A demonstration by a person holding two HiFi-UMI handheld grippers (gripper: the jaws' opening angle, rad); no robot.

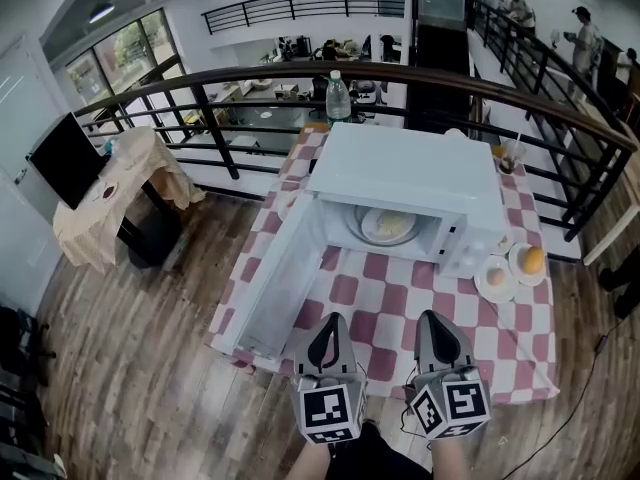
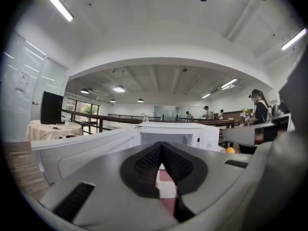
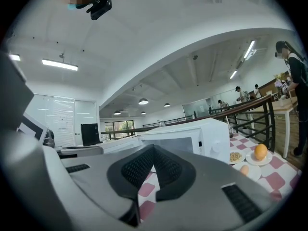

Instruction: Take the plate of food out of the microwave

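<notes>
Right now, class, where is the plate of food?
In the head view, the plate of food sits inside the open microwave on the checked tablecloth, right of the swung-open door.

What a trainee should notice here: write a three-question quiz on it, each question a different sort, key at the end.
1. True or false: the door of the microwave is shut.
2. Where is the plate of food? A) inside the microwave B) on top of the microwave C) beside the microwave
3. Fill in: the left gripper and the right gripper both have their jaws ____ and hold nothing.
Key: 1 false; 2 A; 3 shut.
</notes>
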